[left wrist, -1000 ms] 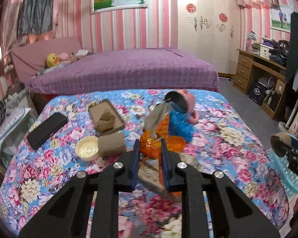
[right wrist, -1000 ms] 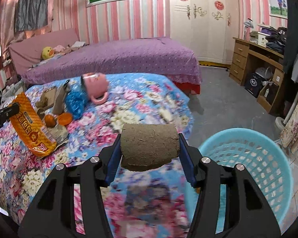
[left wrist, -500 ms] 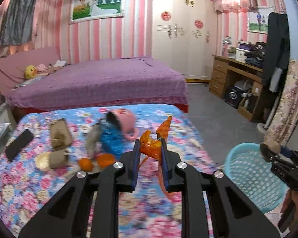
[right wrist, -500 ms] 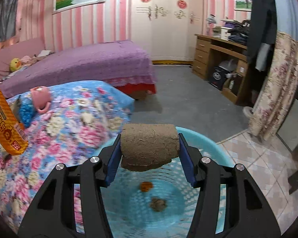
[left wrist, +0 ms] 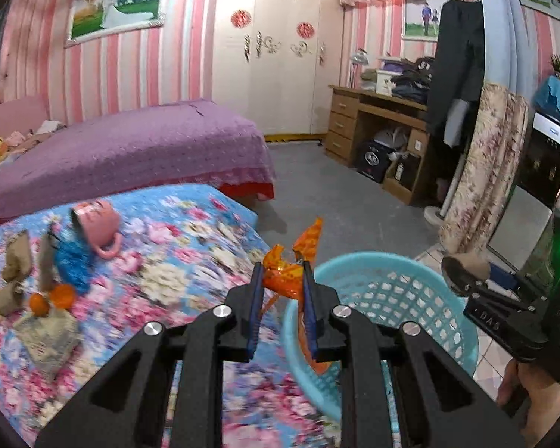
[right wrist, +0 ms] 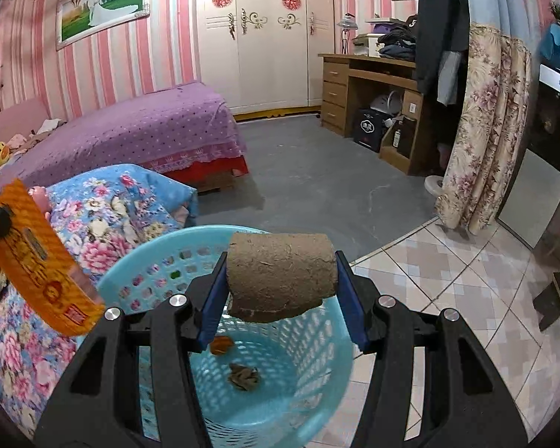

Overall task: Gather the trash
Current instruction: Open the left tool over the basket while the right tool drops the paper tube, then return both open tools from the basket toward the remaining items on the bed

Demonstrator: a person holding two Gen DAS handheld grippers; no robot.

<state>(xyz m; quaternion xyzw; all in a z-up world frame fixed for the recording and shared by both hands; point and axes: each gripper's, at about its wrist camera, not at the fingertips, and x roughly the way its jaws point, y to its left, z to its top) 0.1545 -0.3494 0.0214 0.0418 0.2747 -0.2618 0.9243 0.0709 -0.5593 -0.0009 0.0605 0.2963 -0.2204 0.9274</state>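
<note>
1. Right gripper [right wrist: 282,283]: jaws clamped on the ends of a brown cardboard roll [right wrist: 280,274], held above the blue basket [right wrist: 160,257].
2. Left gripper [left wrist: 280,283]: pressed nearly together, pinching an orange wrapper [left wrist: 285,276] at the basket's near rim.
3. Handling: centre each item over the basket's opening before letting go; the light wrapper may cling or drift.
4. Basket contents: an orange scrap [right wrist: 221,344] and a brown crumpled scrap [right wrist: 244,375].
5. Floral bed [left wrist: 190,257]: more litter remains.

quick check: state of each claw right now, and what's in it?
Left claw: closed on an orange snack wrapper.
Right claw: closed on a brown cardboard tube, above the blue basket.
</note>
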